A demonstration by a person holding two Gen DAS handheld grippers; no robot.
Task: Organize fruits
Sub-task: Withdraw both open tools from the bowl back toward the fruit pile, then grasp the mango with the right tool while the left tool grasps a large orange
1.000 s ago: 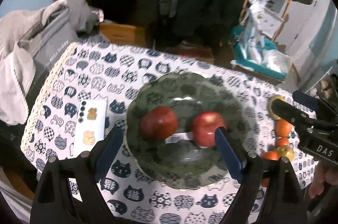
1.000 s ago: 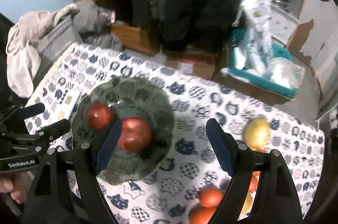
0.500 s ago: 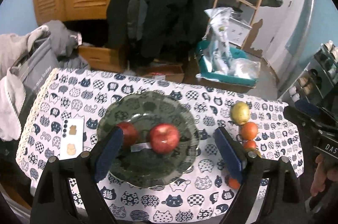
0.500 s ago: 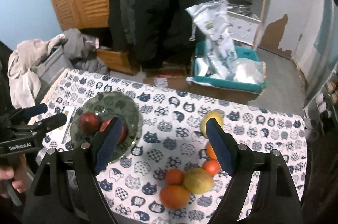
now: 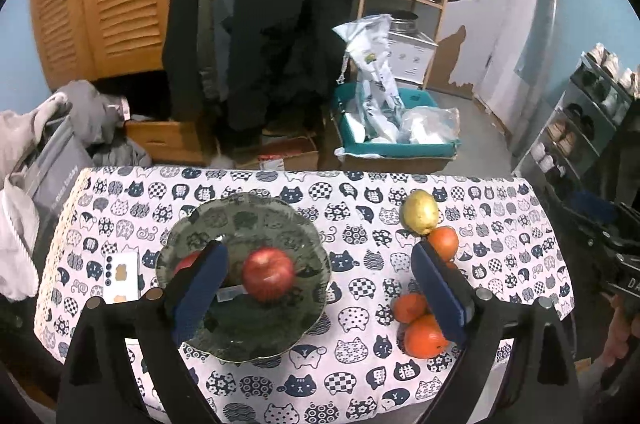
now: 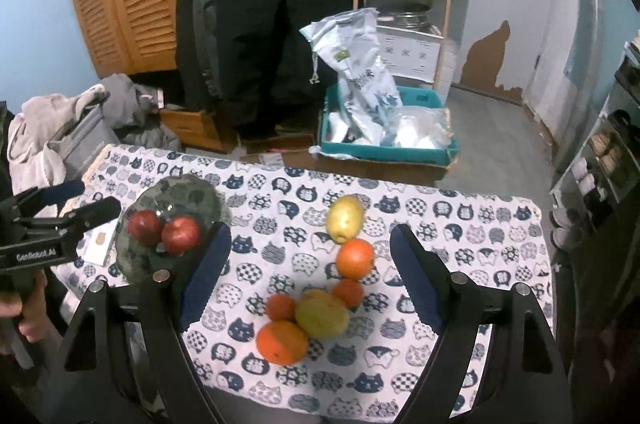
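From the left wrist view, I have pulled the left gripper (image 5: 316,288) up and back from the plate (image 5: 240,216) over the last second, its jaws spread wide and holding nothing, so both red apples (image 5: 269,274) now sit delivered in the plate's middle. From the right wrist view, my right gripper (image 6: 308,278) has likewise risen away from the plate, jaws wide open and empty above the loose fruit to the plate's right: a yellow pear (image 6: 345,213), several oranges (image 6: 355,257) and a yellow-green fruit (image 6: 322,313), which I judge are next to sort.
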